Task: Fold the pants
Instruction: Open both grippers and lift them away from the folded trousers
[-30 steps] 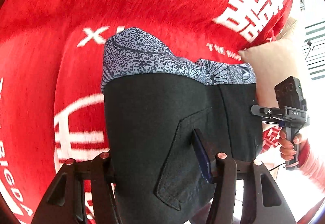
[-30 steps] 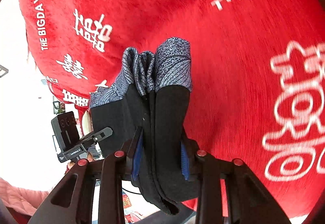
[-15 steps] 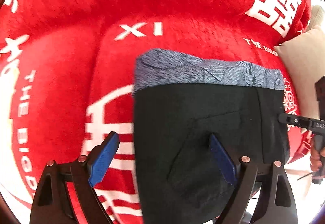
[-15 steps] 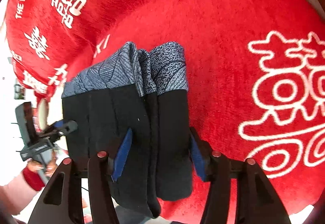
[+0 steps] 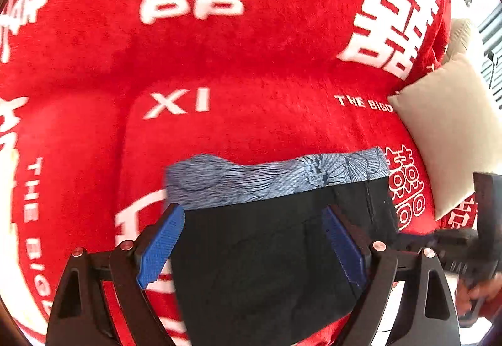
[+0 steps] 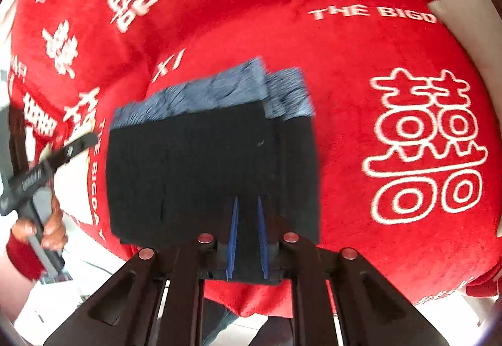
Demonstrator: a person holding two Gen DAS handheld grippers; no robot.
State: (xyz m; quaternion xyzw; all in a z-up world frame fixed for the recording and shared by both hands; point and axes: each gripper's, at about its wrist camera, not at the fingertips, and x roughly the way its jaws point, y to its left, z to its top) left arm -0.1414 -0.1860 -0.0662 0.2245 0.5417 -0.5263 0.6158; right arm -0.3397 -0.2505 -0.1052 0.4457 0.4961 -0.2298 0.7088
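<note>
Folded black pants [image 5: 266,267] laid on red blanket [image 5: 251,47]. Left gripper [image 5: 251,248] held wide over them; right gripper [image 6: 246,236] just narrowed, nearly closed, nothing visibly clamped.

Black pants [image 5: 269,267] with blue-patterned waistband [image 5: 276,179]; white-lettered red cover [image 5: 251,41].

Open red blanket [image 5: 251,113] beyond and left of the folded pants [image 5: 266,251], beige cushion [image 5: 445,138] crowding the right side, other gripper [image 5: 464,248] just beside the pants' right edge
</note>
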